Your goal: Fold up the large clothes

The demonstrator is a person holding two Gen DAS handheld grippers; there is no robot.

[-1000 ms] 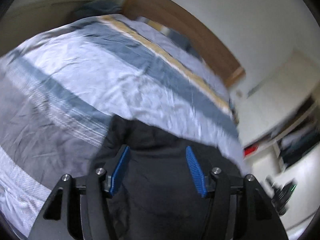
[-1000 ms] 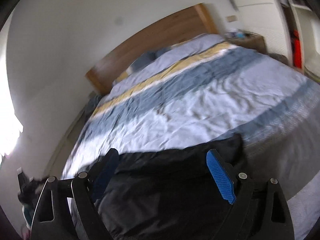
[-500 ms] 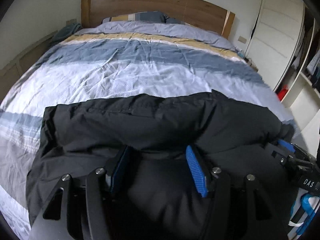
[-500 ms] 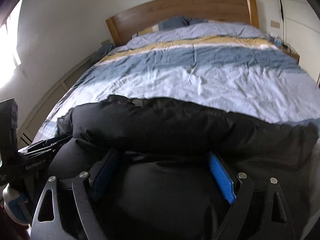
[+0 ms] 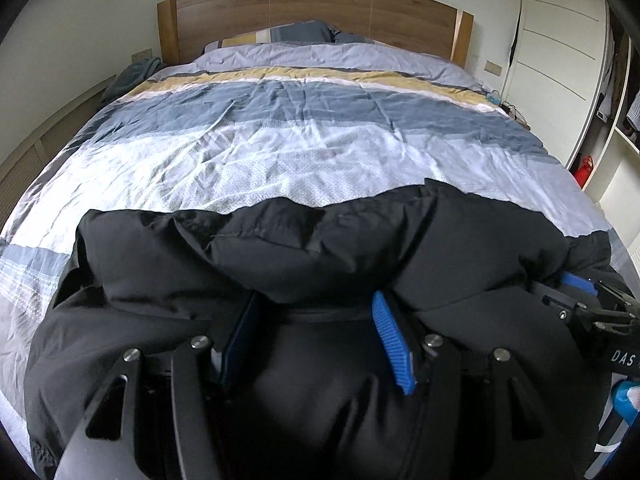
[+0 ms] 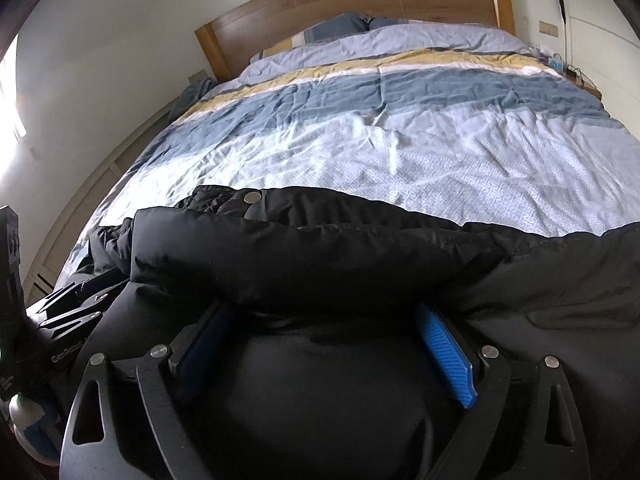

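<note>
- One black padded jacket (image 5: 280, 256) lies across the near end of the bed (image 5: 312, 152), a thick fold of it rolled over toward the near edge, and it is the only garment on the striped duvet.
- One wooden headboard (image 5: 312, 12) stands at the far end, with what looks like two pillows (image 5: 304, 32) below it, though the count is hard to make out.
- One white wardrobe (image 5: 560, 60) stands on the right side, with a small red thing (image 5: 584, 166) on the floor beside it that is too small to identify.
- There are two grippers, one in each of the person's hands, both pointing down at the jacket's near edge.
- The left gripper (image 5: 316, 332) sits near the middle of the jacket; black fabric bulges up between its two blue pads (image 5: 392, 344) and the rolled fold lies over their tips. Whether the pads press on the cloth I cannot tell.
- The right gripper (image 6: 320, 344) is just to the right of it, its jaws wide and lately widening a little further, with a fat bulge of jacket filling the gap between the blue pads (image 6: 448, 360). Pressing or merely straddling, I cannot tell.
- In the right gripper's view a round metal snap (image 6: 251, 198) shows on the jacket's far edge, left of centre.
- Each gripper shows at the edge of the other's view, close beside it over the jacket.
</note>
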